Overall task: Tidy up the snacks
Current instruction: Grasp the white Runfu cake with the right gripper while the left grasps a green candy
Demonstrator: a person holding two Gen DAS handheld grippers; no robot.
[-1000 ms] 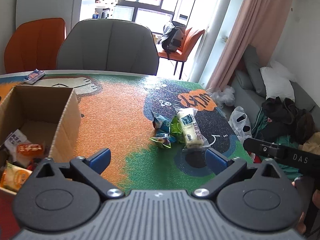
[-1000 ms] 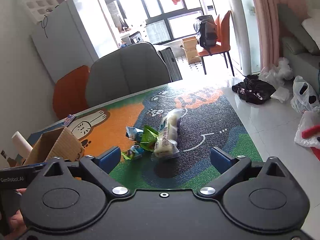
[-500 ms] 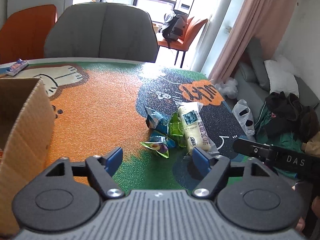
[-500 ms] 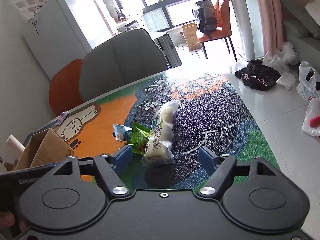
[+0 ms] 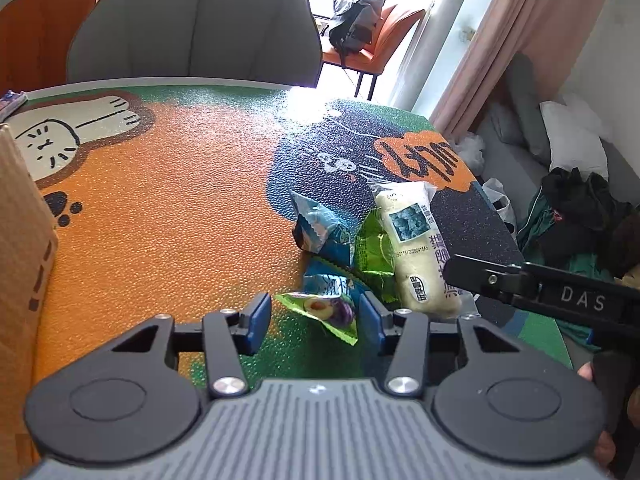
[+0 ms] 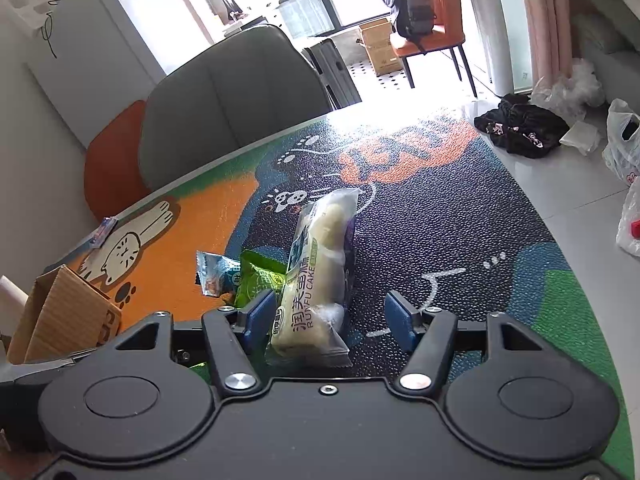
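Note:
A small cluster of snacks lies on the cartoon table mat [image 5: 160, 220]. In the left wrist view my left gripper [image 5: 314, 320] straddles a small green-edged plum packet [image 5: 328, 312]; its jaws are closing, the blue pads close beside the packet but not pressing it. A blue packet [image 5: 320, 228], a green packet [image 5: 372, 252] and a long pale cake pack [image 5: 416, 256] lie just beyond. In the right wrist view my right gripper [image 6: 330, 316] is closing around the near end of the cake pack [image 6: 316, 280], with a gap still at the right pad.
An open cardboard box [image 5: 20, 240] stands at the left, also the cardboard box [image 6: 60, 312] in the right wrist view. A small packet [image 6: 104, 232] lies at the far table edge. A grey chair [image 5: 192, 24] stands behind the table. The table's right edge drops to a cluttered floor.
Both grippers came down and forward to the snack cluster, and both pairs of jaws narrowed. The plum packet now sits between the left pads, the cake pack between the right pads.

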